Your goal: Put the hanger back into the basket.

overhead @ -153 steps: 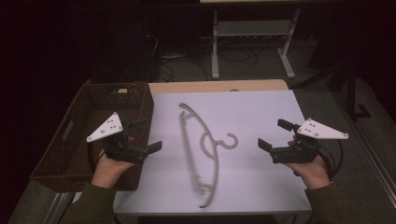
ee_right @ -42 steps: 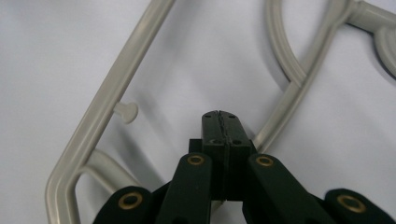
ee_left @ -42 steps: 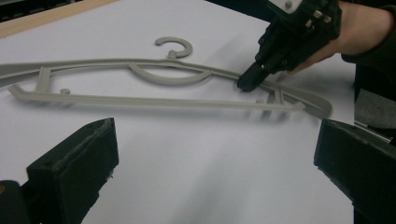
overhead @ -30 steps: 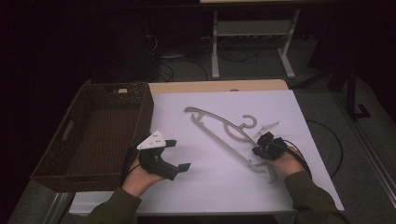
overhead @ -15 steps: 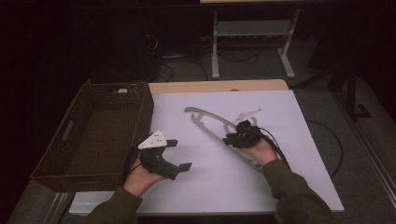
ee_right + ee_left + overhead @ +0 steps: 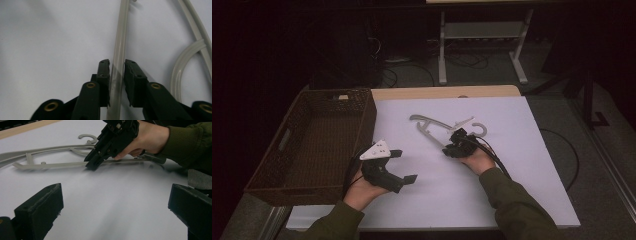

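A grey plastic hanger lies flat on the white table cover, its hook pointing right. My right gripper points left along the table and straddles the hanger's straight bar. Its jaws have just been closing. In the right gripper view the pads stand close on both sides of the bar without clearly pressing it. My left gripper hovers open and empty near the basket. Its jaws stand wide apart and face the hanger and the right gripper.
A brown wicker basket stands along the table's left side, with a small tag at its far rim. Beyond the table are a white stand and cables on the dark floor. A cable trails from the right gripper across the cover.
My right hand has slid leftwards along the hanger's bar towards its middle. The hanger has hardly shifted. My left hand has kept still.
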Available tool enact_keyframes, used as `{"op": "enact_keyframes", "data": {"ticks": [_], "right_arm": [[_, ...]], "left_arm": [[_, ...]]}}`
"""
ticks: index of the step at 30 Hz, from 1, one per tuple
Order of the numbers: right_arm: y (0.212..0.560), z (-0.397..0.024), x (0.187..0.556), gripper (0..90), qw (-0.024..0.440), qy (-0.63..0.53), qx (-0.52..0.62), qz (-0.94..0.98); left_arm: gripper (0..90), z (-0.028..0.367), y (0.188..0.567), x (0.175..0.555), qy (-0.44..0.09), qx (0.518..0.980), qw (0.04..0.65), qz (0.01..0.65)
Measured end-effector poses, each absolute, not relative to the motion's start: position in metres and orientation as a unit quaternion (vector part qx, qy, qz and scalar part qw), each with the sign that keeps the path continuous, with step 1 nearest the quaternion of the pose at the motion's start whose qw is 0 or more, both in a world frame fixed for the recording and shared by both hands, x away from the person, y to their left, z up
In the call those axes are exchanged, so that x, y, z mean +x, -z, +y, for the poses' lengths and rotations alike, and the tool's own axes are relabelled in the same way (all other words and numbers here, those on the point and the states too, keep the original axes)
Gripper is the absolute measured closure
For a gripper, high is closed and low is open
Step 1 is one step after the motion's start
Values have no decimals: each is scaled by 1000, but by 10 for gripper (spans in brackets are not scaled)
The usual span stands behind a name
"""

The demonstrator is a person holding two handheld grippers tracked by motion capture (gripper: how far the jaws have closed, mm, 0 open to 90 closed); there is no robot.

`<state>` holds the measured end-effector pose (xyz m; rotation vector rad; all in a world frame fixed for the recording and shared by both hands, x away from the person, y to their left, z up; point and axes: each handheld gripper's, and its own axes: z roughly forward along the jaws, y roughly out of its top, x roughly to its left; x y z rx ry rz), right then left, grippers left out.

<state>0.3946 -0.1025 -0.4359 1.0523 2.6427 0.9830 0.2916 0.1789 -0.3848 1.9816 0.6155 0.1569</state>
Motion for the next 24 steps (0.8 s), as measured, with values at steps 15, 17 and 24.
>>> {"op": "enact_keyframes", "data": {"ticks": [15,17,24], "right_arm": [[433,-100,387,798,77,-317,319,890],[432,-99,383,798,75,-316,311,893],[428,-98,364,798,54,-320,268,907]], "left_arm": [[0,179,385,292,-65,819,509,257],[0,180,385,292,-65,819,508,257],[0,180,385,292,-65,820,507,256]]}}
